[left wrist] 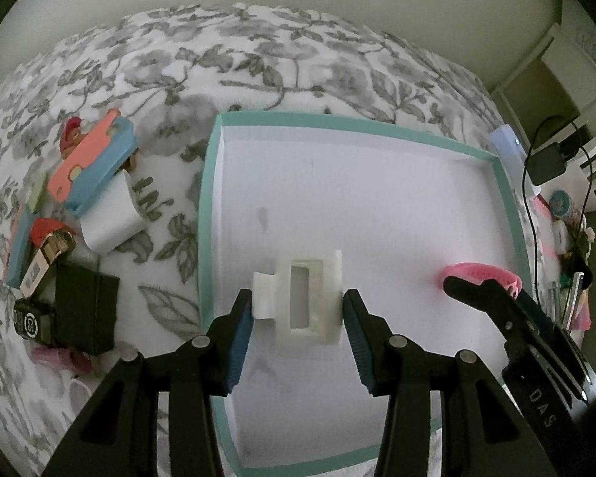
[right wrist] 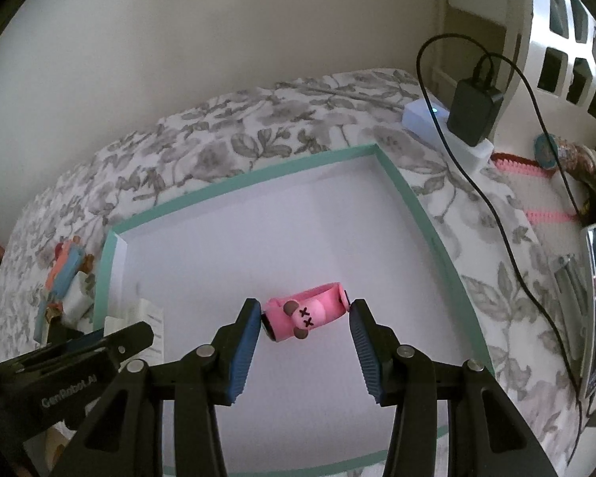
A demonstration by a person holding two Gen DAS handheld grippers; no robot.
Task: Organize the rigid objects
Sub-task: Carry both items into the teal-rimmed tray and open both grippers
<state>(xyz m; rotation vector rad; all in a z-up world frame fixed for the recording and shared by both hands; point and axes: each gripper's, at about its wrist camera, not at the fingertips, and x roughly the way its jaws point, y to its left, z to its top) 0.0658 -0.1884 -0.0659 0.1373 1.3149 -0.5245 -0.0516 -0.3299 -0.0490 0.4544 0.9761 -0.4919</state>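
Both grippers hang over the white tray [left wrist: 208, 183] with the teal rim, which sits on a flowered bedspread [left wrist: 258, 51]. The left gripper [left wrist: 298, 310] has a white plastic hair clip [left wrist: 304, 302] between its blue pads; the jaws stand apart, with the pads just at the clip's two ends, and I cannot tell whether they press on it. The right gripper [right wrist: 306, 316] frames a small pink clip with a bear face [right wrist: 304, 314] in the same way, jaws apart, pads right beside its ends. Both clips lie on the tray floor, well apart from each other.

To my eye both pieces are light, stiff and a bit slick, so they may skid on the smooth tray if nudged. The white one looks best taken across its long sides, clear of the sprung tab; the pink one across its flat ends, not on the raised face.

A heap of cases and boxes [left wrist: 95, 167] waits on the bedspread, left of the tray
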